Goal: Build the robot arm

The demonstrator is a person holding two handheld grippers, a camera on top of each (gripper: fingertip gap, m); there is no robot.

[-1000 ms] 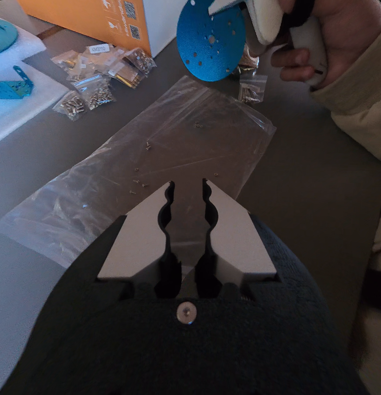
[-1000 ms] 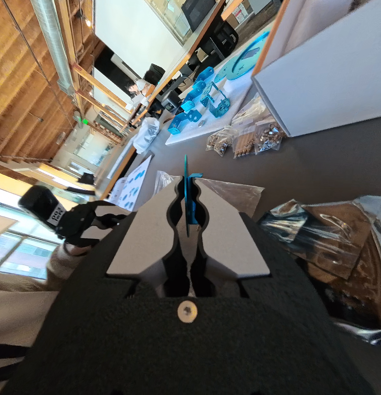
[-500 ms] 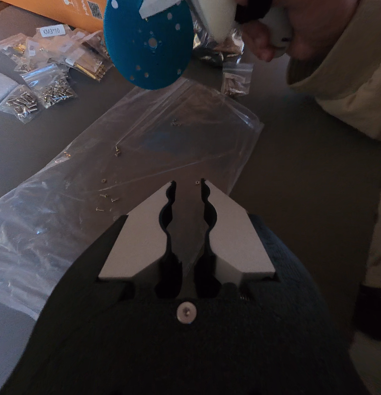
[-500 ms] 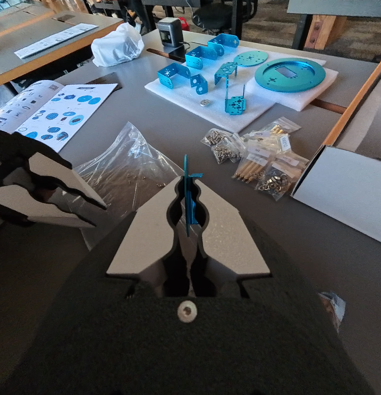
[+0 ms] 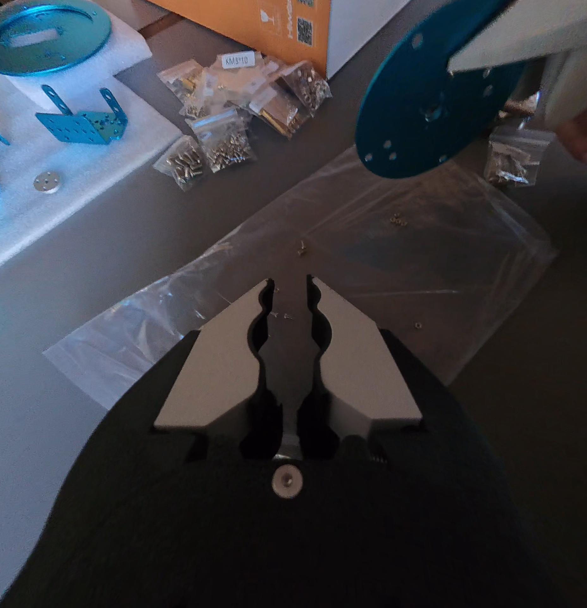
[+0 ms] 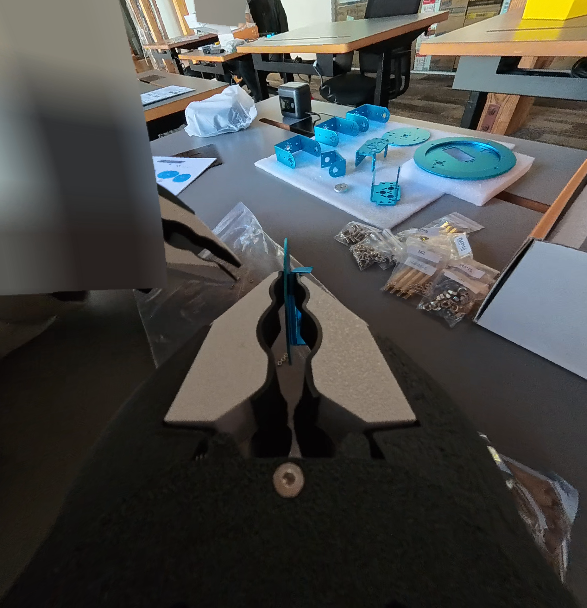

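— Blue metal, thin and stiff: the disc (image 5: 430, 108) is a drilled plate, light by the look of it, hard and probably slick on its faces. Where is it held?

— Edge-on between the fingers of the right tongs (image 6: 289, 279), which are pinched on it; it stands upright in them, above the far corner of the clear bag (image 5: 368, 263). I'd judge a grip near the rim, as now, holds it well, since the plate won't bend.

— And the left tongs (image 5: 288, 279)?

— Parted a little, holding nothing, hovering over the bag. A few loose screws (image 5: 300, 248) lie on the plastic just ahead of its tips; small, easily scattered.

— Count the rest?

— Beyond the right tongs, on white foam (image 6: 351, 194): six blue brackets (image 6: 297, 153), one small blue disc, one large ring (image 6: 463, 158), one silver hub (image 6: 341, 188). Nearer, to the right, a heap of hardware bags (image 6: 417, 260); I cannot count them exactly. One more small bag (image 5: 512, 158) lies under the right tongs.
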